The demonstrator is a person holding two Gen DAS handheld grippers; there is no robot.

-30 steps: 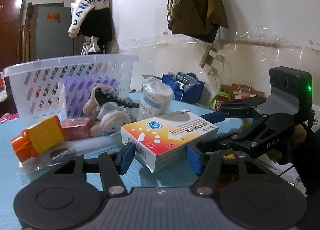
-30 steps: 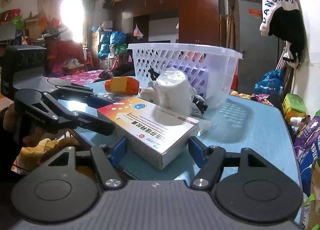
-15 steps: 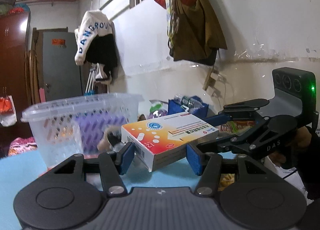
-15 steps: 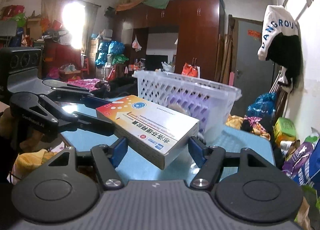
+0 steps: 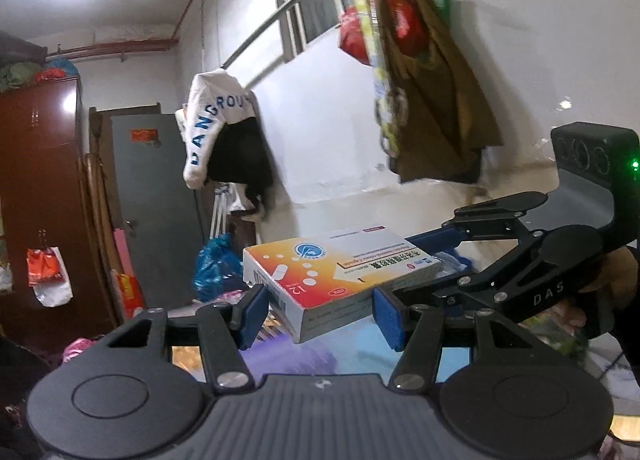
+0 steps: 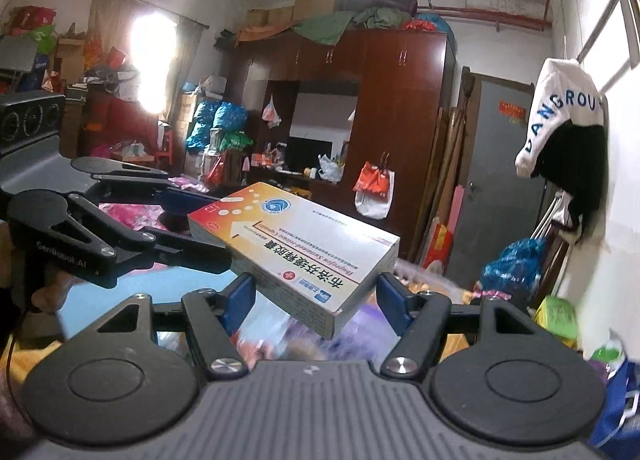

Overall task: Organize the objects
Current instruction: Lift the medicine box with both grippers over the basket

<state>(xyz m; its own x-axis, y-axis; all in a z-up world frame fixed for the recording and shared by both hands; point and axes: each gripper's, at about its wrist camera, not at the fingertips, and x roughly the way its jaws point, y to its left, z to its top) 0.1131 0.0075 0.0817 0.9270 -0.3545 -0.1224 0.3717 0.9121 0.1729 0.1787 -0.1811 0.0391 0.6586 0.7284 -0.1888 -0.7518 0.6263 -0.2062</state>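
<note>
A white and orange medicine box [image 5: 332, 280] hangs in the air between both grippers. My left gripper [image 5: 320, 316] is shut on one end of it, blue pads on its sides. My right gripper [image 6: 316, 300] is shut on the other end of the same box [image 6: 296, 244]. Each gripper shows in the other's view, the right one [image 5: 520, 260] at right and the left one [image 6: 120, 227] at left. The basket is only a purple blur [image 5: 288, 360] low under the box.
A white wall with hanging coats [image 5: 432, 99] and a white hoodie [image 5: 212, 127] lies ahead of the left gripper. A brown wardrobe [image 6: 380, 131] and a grey door [image 6: 492, 179] stand ahead of the right gripper. The blue tabletop [image 6: 128, 292] shows low at left.
Both grippers have risen together with the medicine box. The basket, bottle and toys on the table have dropped out of view below. The grip on the box is unchanged.
</note>
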